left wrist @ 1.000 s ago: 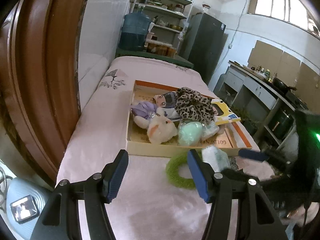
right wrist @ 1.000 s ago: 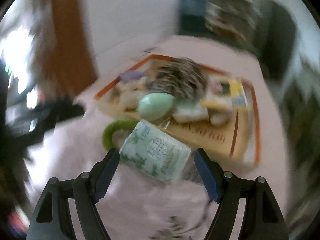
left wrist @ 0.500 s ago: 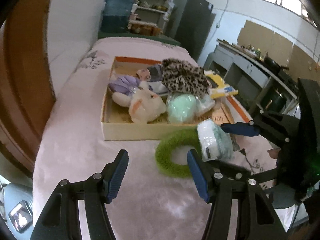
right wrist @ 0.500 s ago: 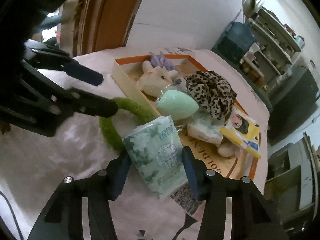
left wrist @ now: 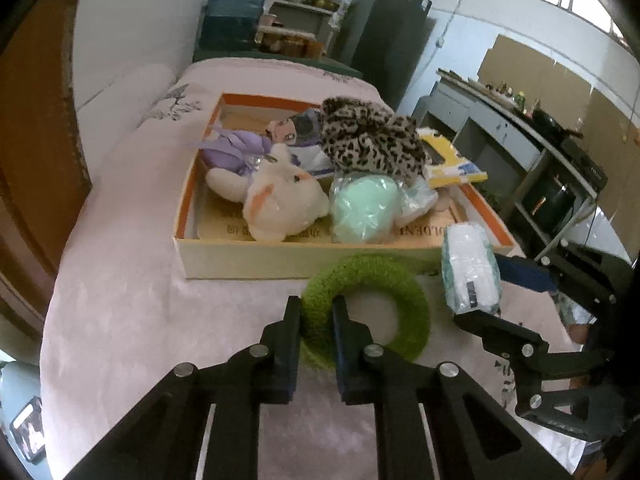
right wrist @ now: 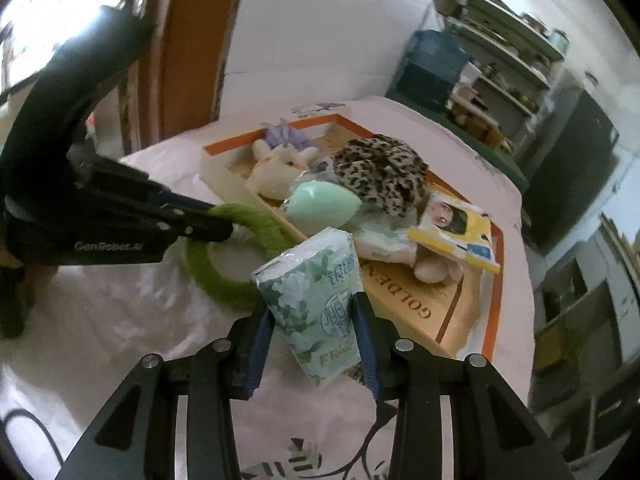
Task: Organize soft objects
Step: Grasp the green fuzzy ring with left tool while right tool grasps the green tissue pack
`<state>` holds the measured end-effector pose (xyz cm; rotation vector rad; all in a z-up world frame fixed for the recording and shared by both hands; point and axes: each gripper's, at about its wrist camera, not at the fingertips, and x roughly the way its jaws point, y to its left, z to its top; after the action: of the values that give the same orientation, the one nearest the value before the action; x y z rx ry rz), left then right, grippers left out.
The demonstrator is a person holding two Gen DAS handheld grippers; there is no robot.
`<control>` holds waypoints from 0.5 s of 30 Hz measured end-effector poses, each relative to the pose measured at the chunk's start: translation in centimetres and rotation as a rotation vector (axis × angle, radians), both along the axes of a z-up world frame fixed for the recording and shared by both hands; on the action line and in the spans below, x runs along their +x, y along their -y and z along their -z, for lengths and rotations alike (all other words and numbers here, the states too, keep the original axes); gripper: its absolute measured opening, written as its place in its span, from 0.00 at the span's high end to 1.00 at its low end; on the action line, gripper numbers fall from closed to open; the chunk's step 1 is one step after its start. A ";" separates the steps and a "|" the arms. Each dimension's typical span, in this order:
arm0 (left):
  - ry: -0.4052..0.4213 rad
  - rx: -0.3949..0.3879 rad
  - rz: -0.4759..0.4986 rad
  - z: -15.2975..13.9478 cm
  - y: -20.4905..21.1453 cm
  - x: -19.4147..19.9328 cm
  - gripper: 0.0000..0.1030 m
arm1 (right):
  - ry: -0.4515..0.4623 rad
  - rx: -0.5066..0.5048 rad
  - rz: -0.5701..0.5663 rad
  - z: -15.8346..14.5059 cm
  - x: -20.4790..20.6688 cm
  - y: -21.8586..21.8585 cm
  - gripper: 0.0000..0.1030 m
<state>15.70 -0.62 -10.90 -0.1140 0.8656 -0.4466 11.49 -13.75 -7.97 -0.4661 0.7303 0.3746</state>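
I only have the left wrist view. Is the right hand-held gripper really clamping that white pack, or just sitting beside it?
Observer: Clamping. In the right wrist view, the right hand-held gripper is shut on the tissue pack, one pad on each side.
Operator: I only see its white end. Which pack is it?
Observer: Its front face carries a green floral print with lettering.

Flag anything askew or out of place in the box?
The yellow packet hangs over the box's far right rim instead of lying inside. The leopard cloth is heaped on other items. Nothing looks spilled or damaged.
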 end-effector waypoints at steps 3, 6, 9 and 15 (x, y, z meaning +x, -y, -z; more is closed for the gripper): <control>0.012 -0.019 -0.006 -0.5 -0.1 -0.3 0.86 | -0.001 0.028 0.024 -0.4 -0.3 0.3 0.62; 0.032 -0.026 -0.009 -1.2 0.0 -0.9 0.86 | 0.009 0.030 0.033 -0.8 -0.7 0.3 0.62; 0.067 -0.027 -0.008 -2.3 0.3 -1.5 0.86 | 0.016 0.046 0.041 -1.4 -1.0 0.4 0.63; 0.144 -0.029 -0.031 -4.9 0.0 -2.3 0.86 | 0.034 0.100 0.070 -3.4 -1.5 1.2 0.63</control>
<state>13.42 -0.65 -5.96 -0.1203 0.7153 -0.4331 10.03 -14.94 -4.56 -0.3511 0.6899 0.3351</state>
